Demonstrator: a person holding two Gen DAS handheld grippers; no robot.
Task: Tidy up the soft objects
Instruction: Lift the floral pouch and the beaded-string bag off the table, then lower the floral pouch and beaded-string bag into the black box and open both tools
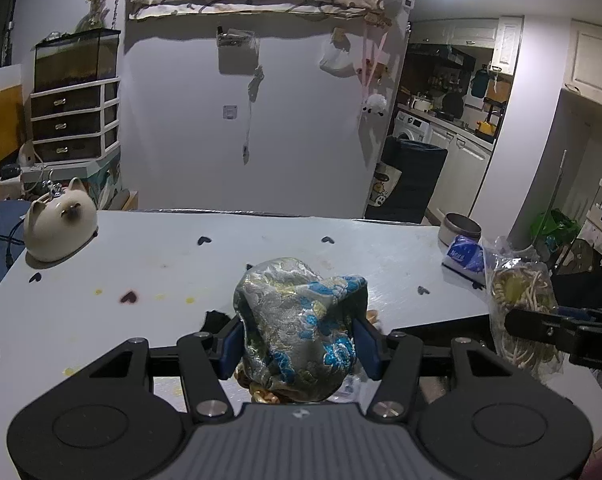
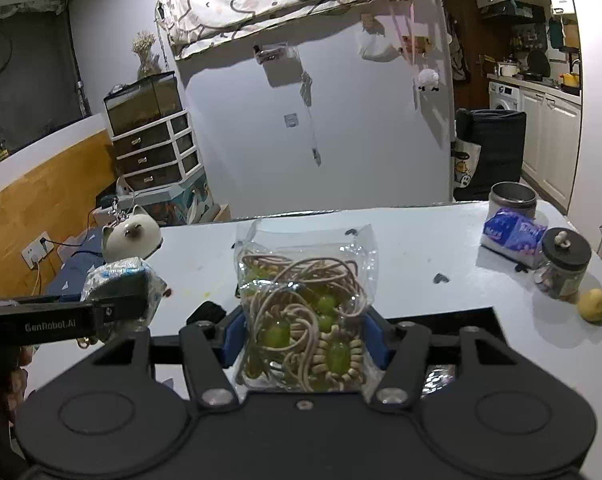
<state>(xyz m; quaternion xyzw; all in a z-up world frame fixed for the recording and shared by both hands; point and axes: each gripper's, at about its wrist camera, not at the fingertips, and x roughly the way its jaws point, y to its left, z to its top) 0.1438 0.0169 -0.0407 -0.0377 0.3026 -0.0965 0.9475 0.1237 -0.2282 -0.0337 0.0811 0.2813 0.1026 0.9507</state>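
My left gripper (image 1: 299,344) is shut on a silver and blue brocade pouch (image 1: 297,320) and holds it above the white table (image 1: 141,272). My right gripper (image 2: 305,340) is shut on a clear plastic bag of cords and green beads (image 2: 305,308), held upright above the table (image 2: 421,264). The right gripper with its bag also shows at the right edge of the left wrist view (image 1: 521,300). The left gripper with the pouch shows at the left of the right wrist view (image 2: 117,288).
A ceramic cat figure (image 1: 59,224) sits at the table's far left. At the far right stand a metal tin (image 2: 513,198), a blue tissue pack (image 2: 513,234), a lidded glass jar (image 2: 563,264) and a lemon (image 2: 593,304). A dark pad (image 2: 441,316) lies under the grippers.
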